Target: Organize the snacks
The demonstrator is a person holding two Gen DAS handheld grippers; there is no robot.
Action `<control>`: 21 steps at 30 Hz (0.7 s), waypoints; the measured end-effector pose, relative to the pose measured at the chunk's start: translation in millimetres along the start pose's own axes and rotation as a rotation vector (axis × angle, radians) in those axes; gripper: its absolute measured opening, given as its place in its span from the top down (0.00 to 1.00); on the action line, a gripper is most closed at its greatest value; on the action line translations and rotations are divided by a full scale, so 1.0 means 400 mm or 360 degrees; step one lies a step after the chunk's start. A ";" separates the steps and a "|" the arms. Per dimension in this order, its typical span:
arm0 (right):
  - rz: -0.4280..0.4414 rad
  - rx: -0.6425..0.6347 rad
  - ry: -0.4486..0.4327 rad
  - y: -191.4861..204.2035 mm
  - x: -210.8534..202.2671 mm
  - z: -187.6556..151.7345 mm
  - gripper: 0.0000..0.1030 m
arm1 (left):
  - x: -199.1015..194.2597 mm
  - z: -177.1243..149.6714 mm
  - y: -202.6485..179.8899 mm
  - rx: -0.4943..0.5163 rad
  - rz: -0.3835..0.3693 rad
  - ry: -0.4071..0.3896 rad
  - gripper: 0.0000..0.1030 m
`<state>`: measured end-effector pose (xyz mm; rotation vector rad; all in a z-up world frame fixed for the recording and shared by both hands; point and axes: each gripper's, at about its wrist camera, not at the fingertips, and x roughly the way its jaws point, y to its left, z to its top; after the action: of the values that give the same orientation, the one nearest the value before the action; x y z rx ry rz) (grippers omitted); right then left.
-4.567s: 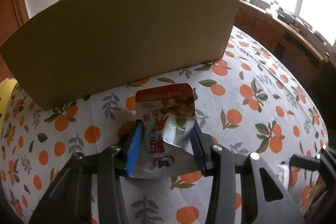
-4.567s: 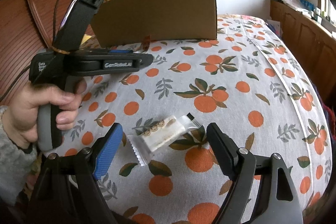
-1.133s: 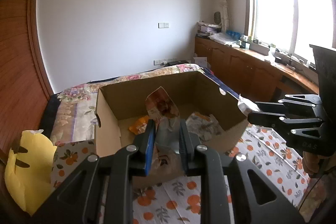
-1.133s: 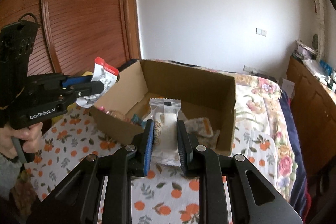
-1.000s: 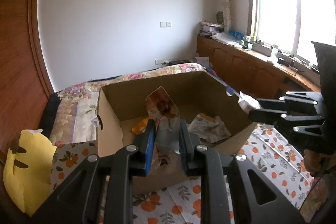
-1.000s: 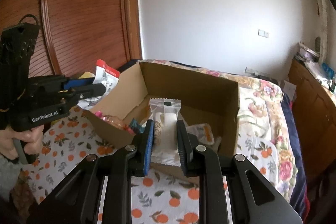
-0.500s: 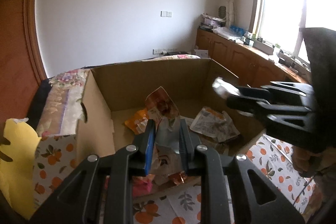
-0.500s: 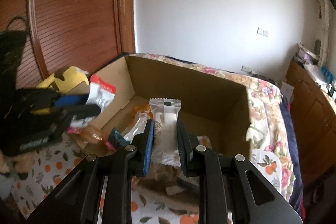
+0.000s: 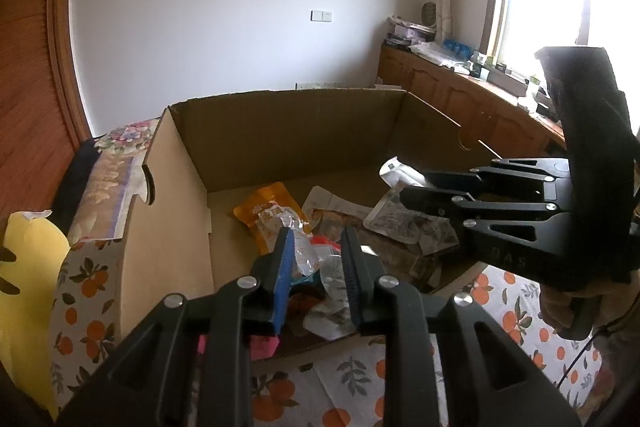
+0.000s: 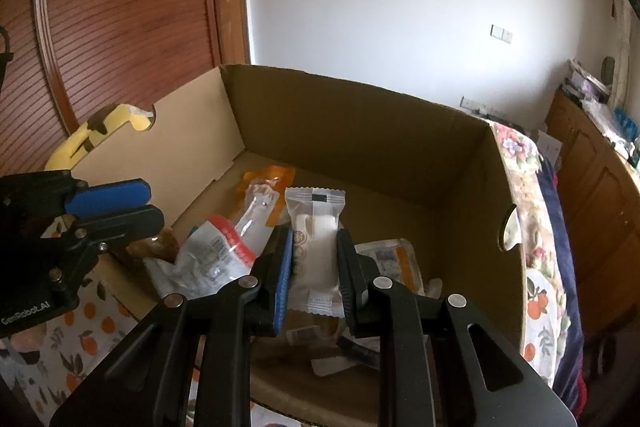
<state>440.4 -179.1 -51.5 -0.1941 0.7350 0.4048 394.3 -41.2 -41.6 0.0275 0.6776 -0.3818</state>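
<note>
Both your claws hang over the open cardboard box (image 10: 360, 131), and the drop-off step of the snack sorting is in hand. Your left claw (image 9: 316, 259) is opening above the heap inside: the silver pouch with the red band (image 9: 308, 255) sits between its fingers, and whether the pads press on it cannot be told. In the right wrist view that claw's fingers look clear of the pouch, which lies on the pile by the near wall. Your right claw (image 10: 316, 259) is pinched tight on the white wafer packet (image 10: 316, 227), held upright above the middle of the box. An orange pouch (image 10: 268, 179) and other wrappers already lie on the box floor.

Next, by the look of it, you spread the left claw fully and lift it clear, then release the white packet into the free space on the right side of the box.

Both claws tilt downward over the near rim, the left one at the box's left half, the right one toward its centre. Part of your hand (image 9: 560, 303) shows beneath the right tool, above the orange-print cloth on the surface (image 9: 520, 319).
</note>
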 end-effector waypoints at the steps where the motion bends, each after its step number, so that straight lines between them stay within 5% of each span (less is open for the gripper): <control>1: 0.0011 0.0010 0.0000 -0.003 -0.001 -0.002 0.81 | 0.000 -0.001 -0.002 -0.0003 0.0004 -0.0003 0.76; 8: 0.0005 0.0071 -0.0024 -0.011 -0.004 -0.019 0.67 | 0.003 -0.009 0.007 -0.0019 0.0083 -0.0022 0.63; 14: -0.0003 0.0119 -0.0087 -0.024 -0.028 -0.034 0.39 | 0.005 -0.018 0.025 -0.0071 0.0102 -0.0068 0.56; 21: -0.0054 0.0097 -0.0179 -0.002 -0.087 -0.060 0.21 | 0.008 -0.023 0.030 -0.0080 0.0133 -0.0091 0.51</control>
<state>402.8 -197.3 -45.2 -0.1250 0.6318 0.3576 395.2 -29.8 -52.0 -0.0028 0.6269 -0.2840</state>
